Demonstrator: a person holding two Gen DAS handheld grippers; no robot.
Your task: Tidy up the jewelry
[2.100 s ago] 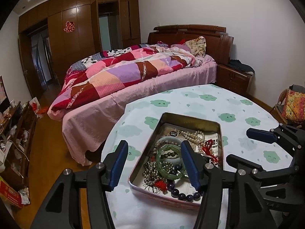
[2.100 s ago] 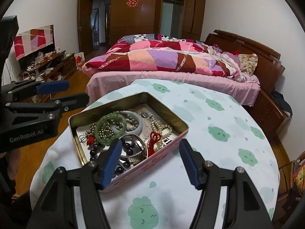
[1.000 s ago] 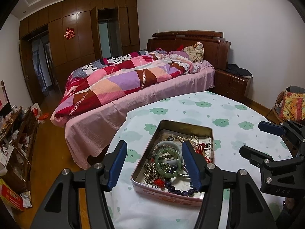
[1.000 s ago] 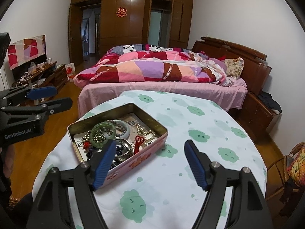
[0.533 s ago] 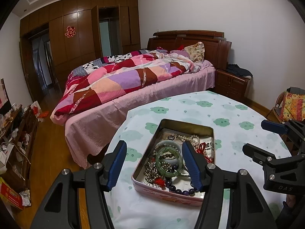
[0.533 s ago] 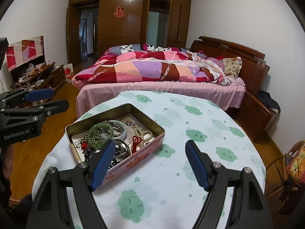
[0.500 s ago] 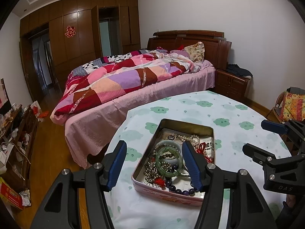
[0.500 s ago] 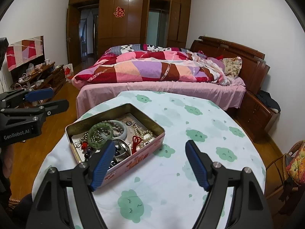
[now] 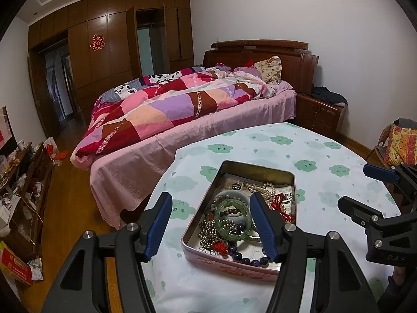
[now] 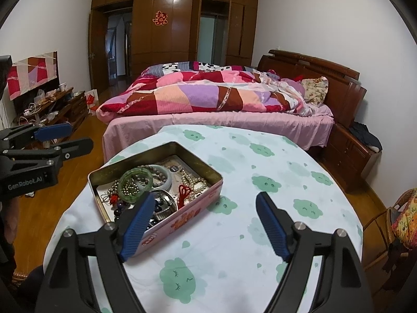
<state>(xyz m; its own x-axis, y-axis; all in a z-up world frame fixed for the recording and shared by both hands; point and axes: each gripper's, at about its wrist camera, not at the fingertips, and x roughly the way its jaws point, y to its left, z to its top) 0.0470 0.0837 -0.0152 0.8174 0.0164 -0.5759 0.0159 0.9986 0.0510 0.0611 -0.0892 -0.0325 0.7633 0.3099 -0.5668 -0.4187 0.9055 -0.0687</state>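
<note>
Left wrist view: your left gripper (image 9: pixel 209 210), jaws spread and empty, frames green bangle (image 9: pixel 232 217) in tin (image 9: pixel 256 170); right gripper (image 10: pixel 204 204) open, farther right.

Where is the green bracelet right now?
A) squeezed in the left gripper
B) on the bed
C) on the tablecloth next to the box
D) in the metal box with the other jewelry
D. The green bracelet lies inside the metal box, on top of the beads, and both the left gripper and the right gripper are open and hold nothing.
</note>
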